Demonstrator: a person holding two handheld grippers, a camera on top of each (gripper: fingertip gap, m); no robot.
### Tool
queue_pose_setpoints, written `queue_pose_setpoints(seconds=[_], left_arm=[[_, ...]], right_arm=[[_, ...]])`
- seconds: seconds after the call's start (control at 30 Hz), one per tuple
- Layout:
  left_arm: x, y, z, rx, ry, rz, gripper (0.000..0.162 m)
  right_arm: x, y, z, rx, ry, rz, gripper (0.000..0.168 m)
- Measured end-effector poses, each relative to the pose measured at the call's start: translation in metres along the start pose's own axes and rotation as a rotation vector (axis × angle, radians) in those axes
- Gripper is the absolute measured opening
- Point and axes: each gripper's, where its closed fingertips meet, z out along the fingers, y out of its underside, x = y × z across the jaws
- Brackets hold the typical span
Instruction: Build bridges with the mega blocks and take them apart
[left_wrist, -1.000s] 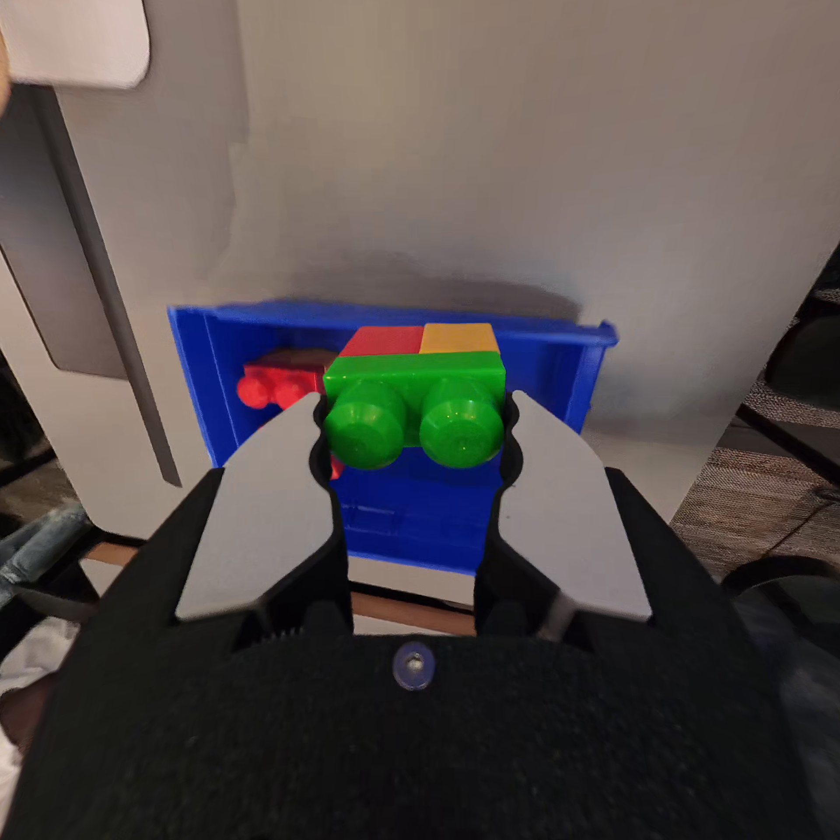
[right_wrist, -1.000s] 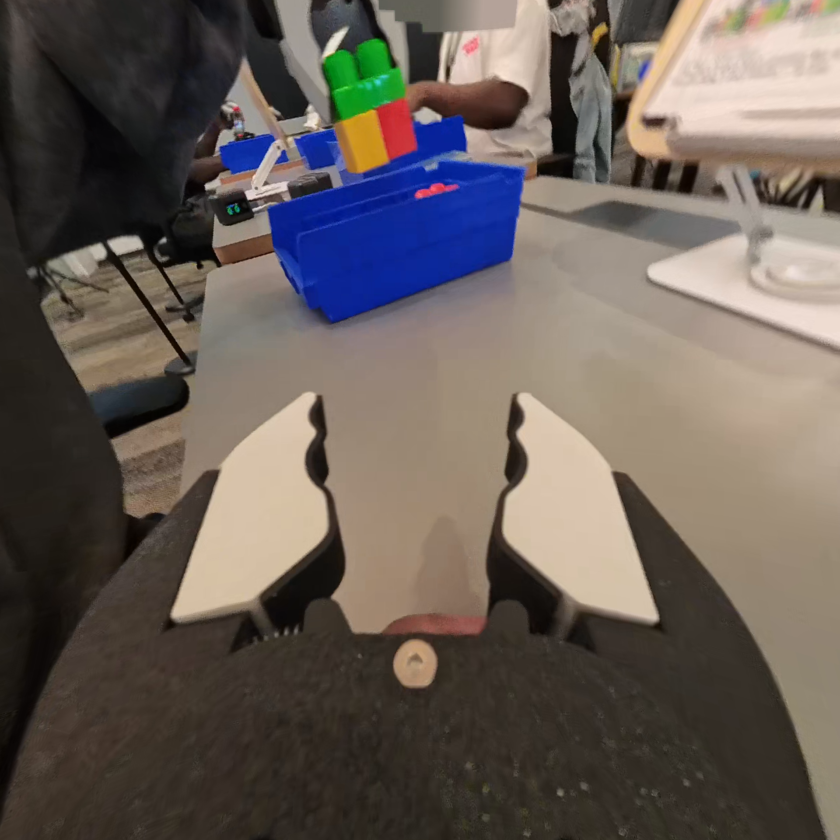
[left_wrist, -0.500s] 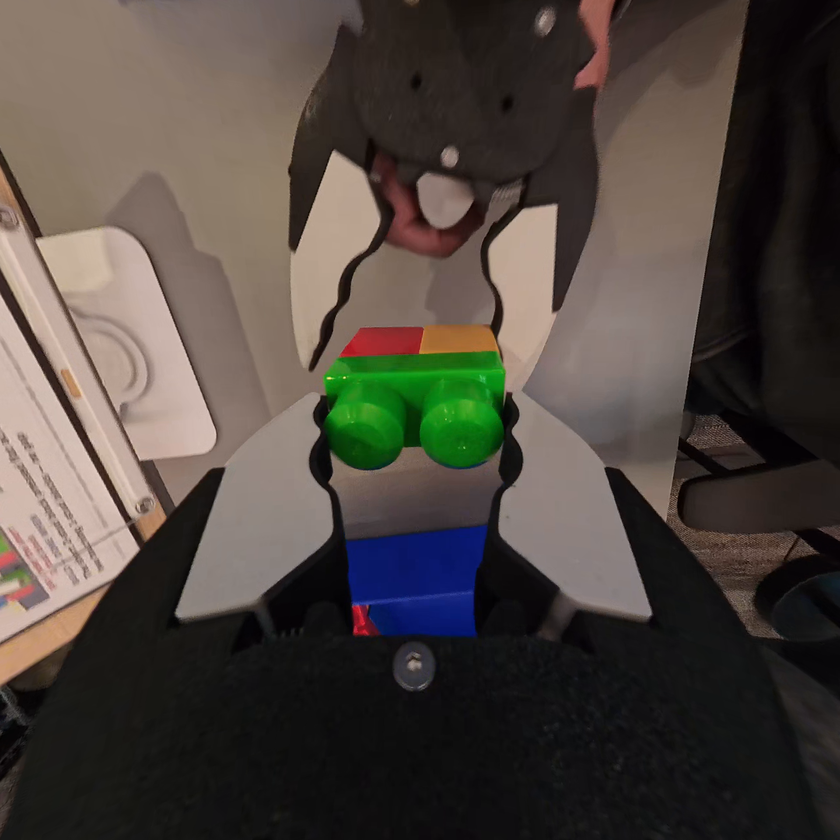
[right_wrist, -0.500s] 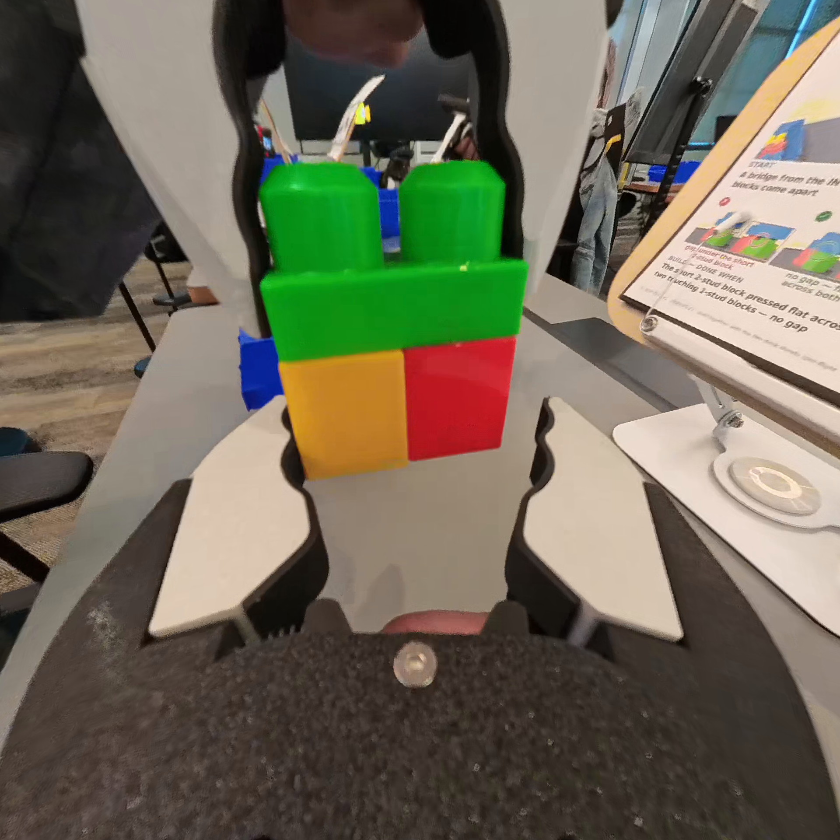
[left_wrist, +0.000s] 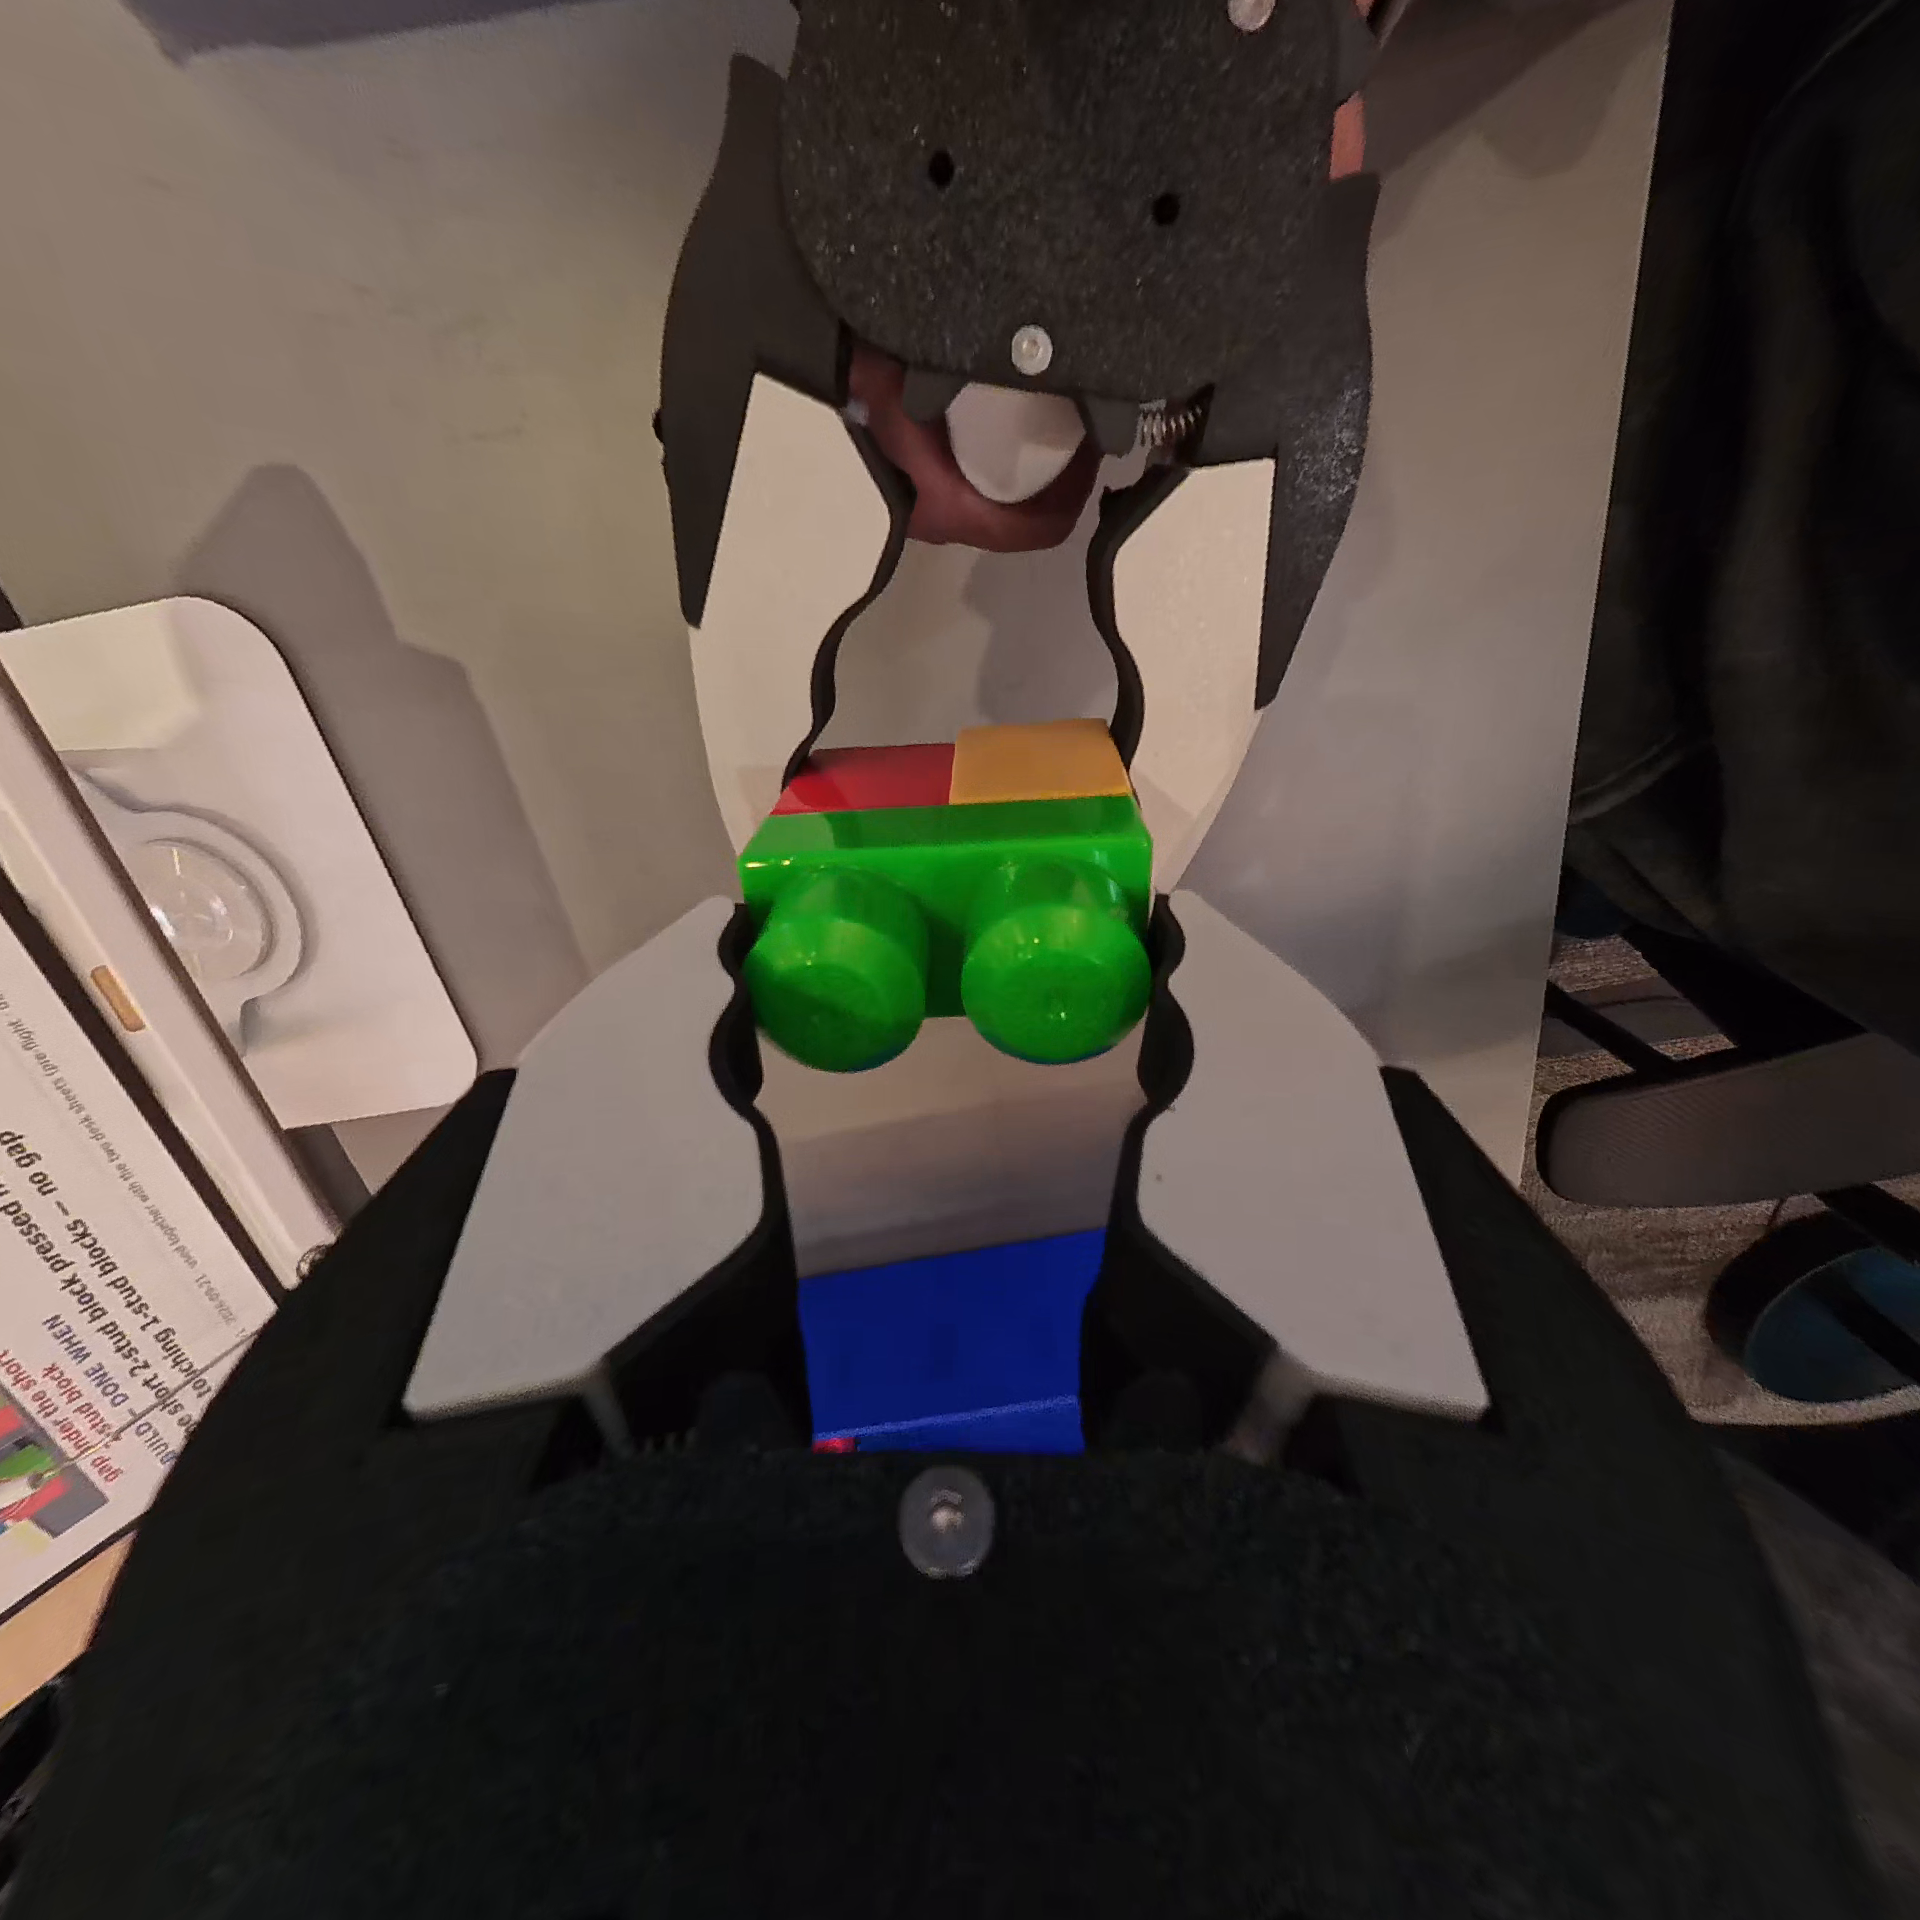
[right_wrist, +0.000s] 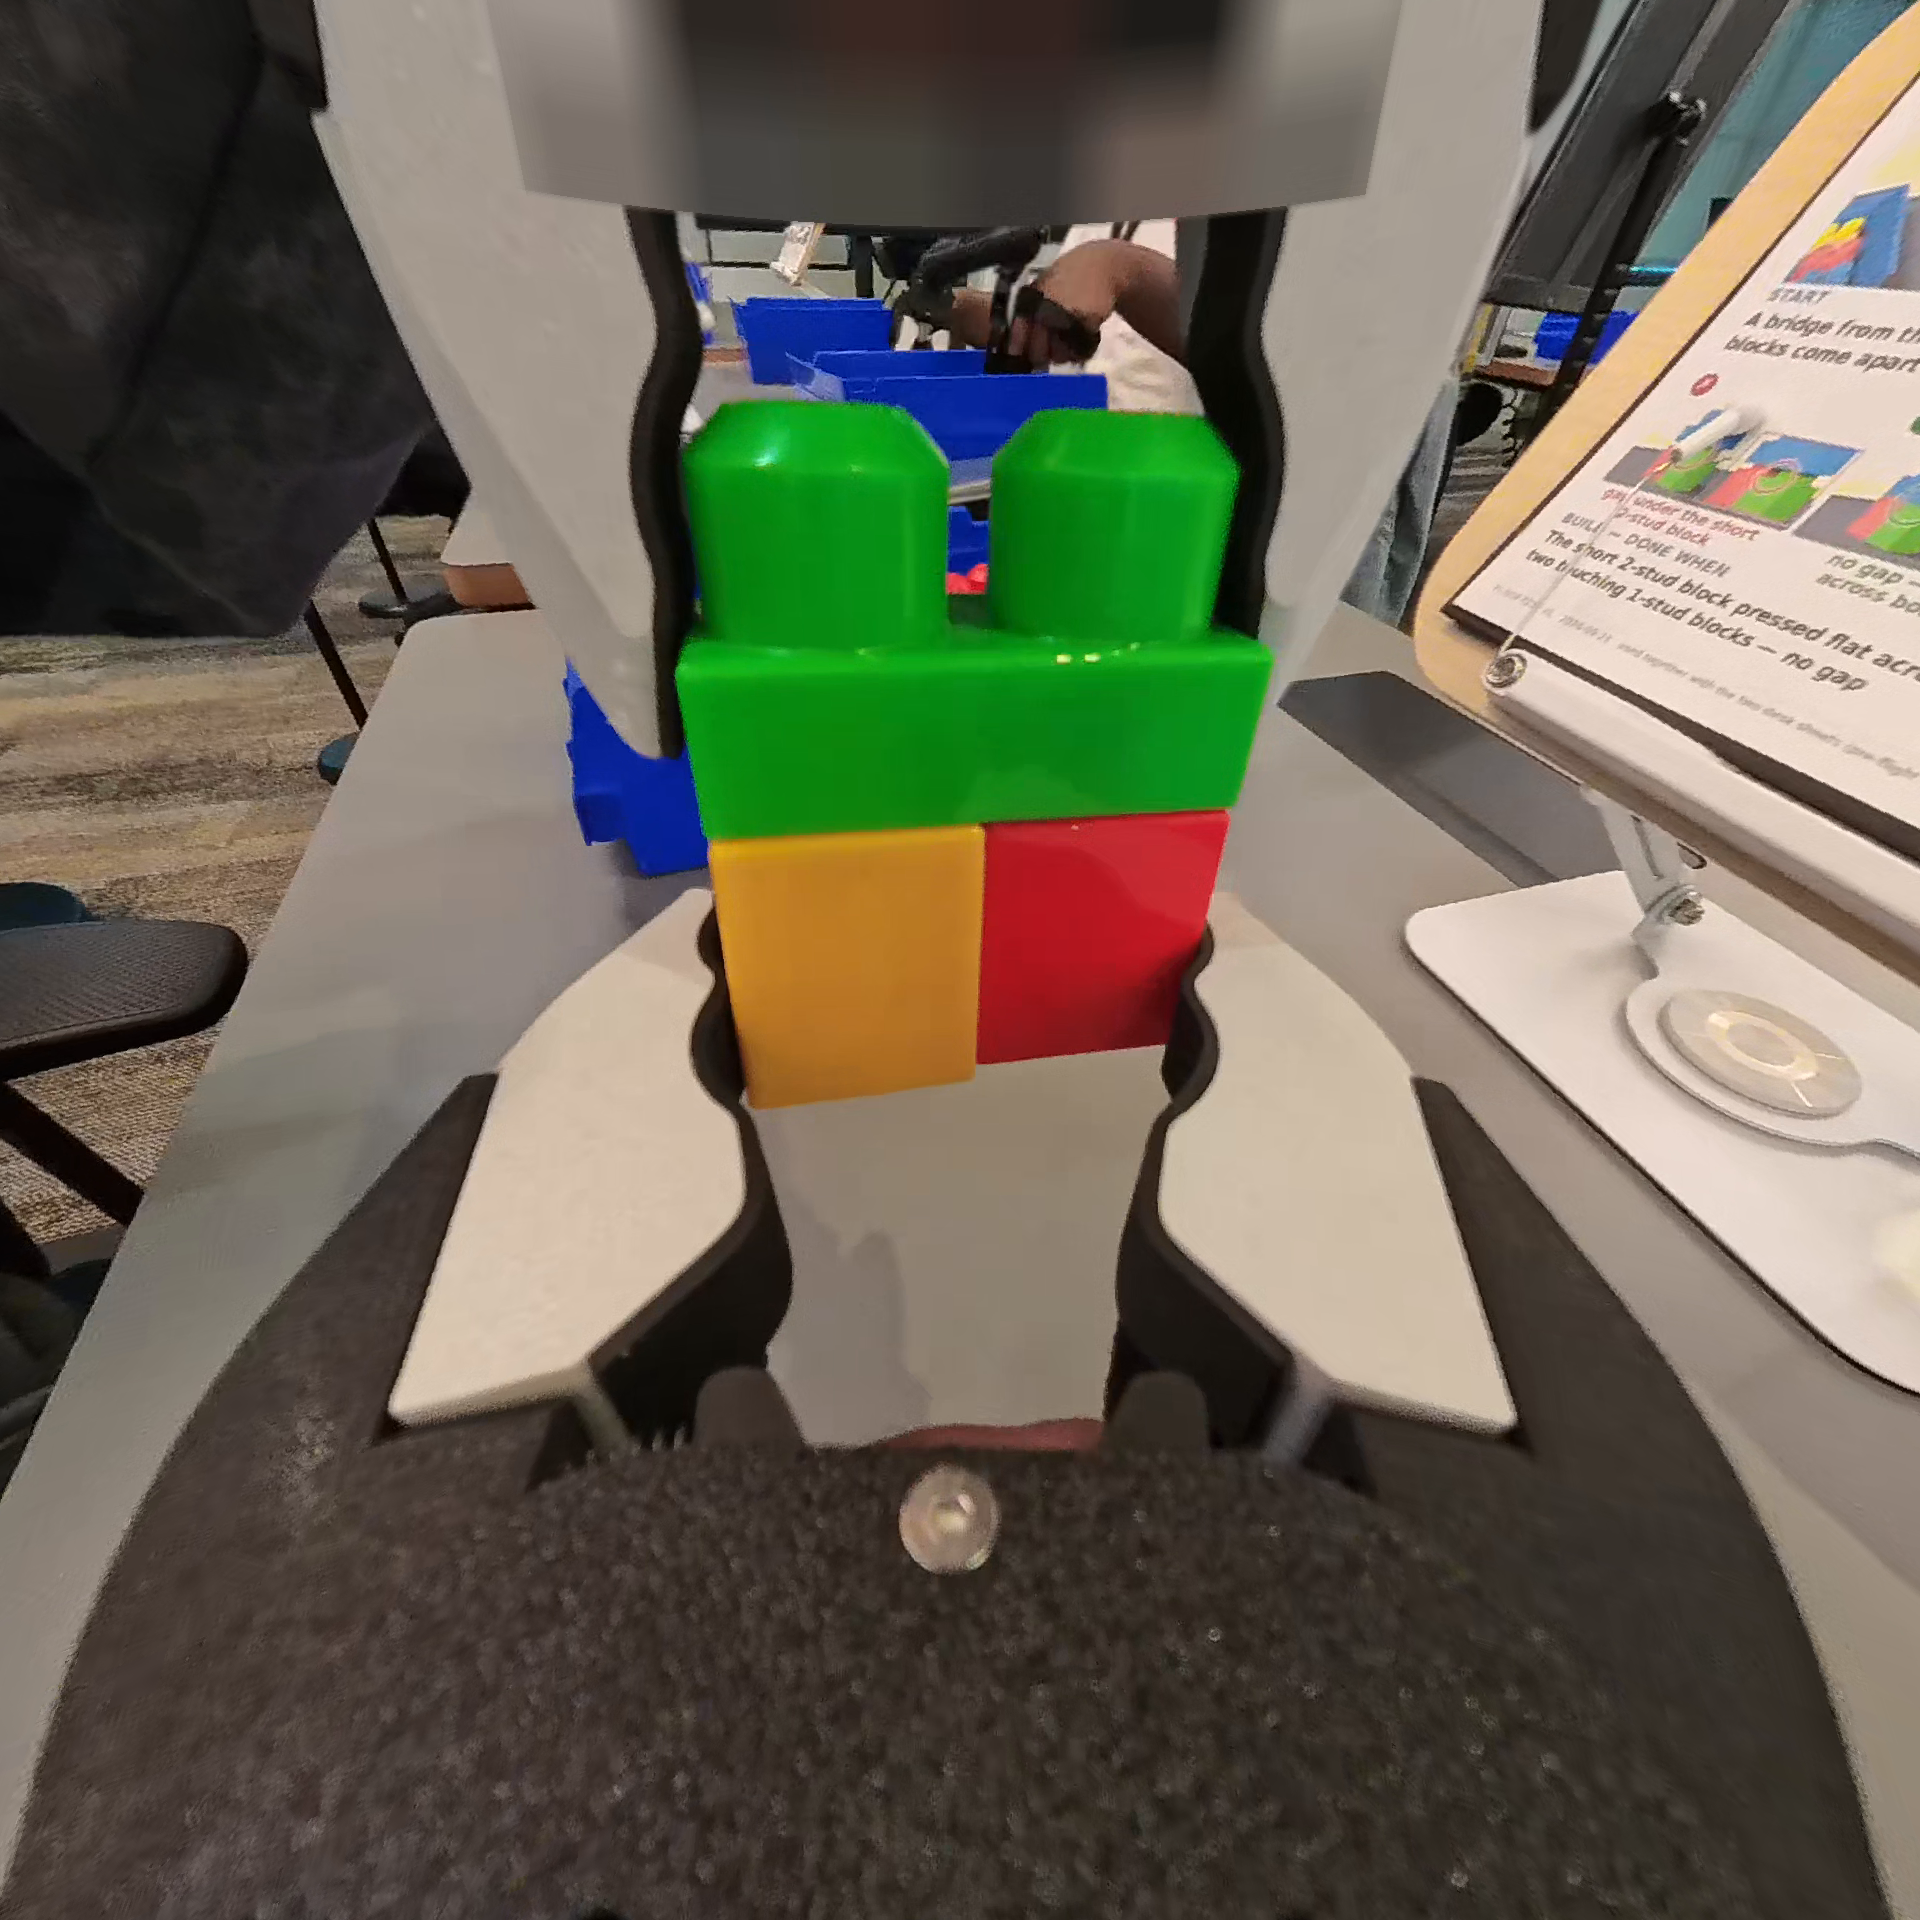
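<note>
A bridge of three blocks hangs in the air between my grippers: a green two-stud block (left_wrist: 935, 862) over a yellow block (right_wrist: 847, 956) and a red block (right_wrist: 1091, 935) side by side. My left gripper (left_wrist: 945, 925) is shut on the green block (right_wrist: 966, 727) at its ends, studs pointing back toward its camera. My right gripper (right_wrist: 956, 945) comes from the opposite side, and its fingertips press the outer sides of the yellow and red pair. In the left wrist view the right gripper (left_wrist: 966, 748) faces me around the red (left_wrist: 873, 774) and yellow (left_wrist: 1039, 758) blocks.
The blue bin (right_wrist: 623, 800) stands on the grey table (right_wrist: 416, 883) behind the blocks, and under my left gripper (left_wrist: 945, 1330). An instruction board (right_wrist: 1714, 520) on a white stand (right_wrist: 1558, 1039) is at the right. A chair (right_wrist: 104, 977) is off the table's left edge. Across from one pair of fingers to the other is roughly 4 cm.
The left gripper carried the bridge away from the bin toward the right gripper. The right gripper moved in around the yellow and red blocks and narrowed onto their sides.
</note>
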Motion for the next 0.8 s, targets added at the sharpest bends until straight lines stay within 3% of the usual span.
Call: queue_pose_setpoints(seconds=[0.13, 0.27, 0.4, 0.6, 0.73, 0.8], left_arm=[[-0.002, 0.003, -0.008, -0.013, -0.038, 0.006, 0.071], [-0.007, -0.005, -0.062, 0.168, -0.063, -0.061, 0.071], [-0.005, 0.011, -0.081, 0.169, -0.125, -0.082, 0.071], [0.007, 0.028, -0.042, 0.283, -0.339, -0.253, 0.071], [0.034, 0.035, 0.005, 0.584, -0.496, -0.548, 0.071], [0.056, 0.030, 0.028, 0.782, -0.462, -0.667, 0.071]], right_arm=[[0.001, 0.021, 0.006, -0.091, 0.016, -0.018, 0.080], [0.010, 0.062, 0.003, -0.167, 0.037, 0.046, 0.080], [0.017, 0.058, -0.006, -0.144, 0.063, 0.063, 0.080], [-0.001, 0.045, -0.028, -0.108, 0.103, 0.022, 0.080], [-0.015, 0.036, -0.070, -0.138, 0.187, -0.032, 0.080], [-0.021, 0.029, -0.092, -0.127, 0.221, -0.016, 0.080]])
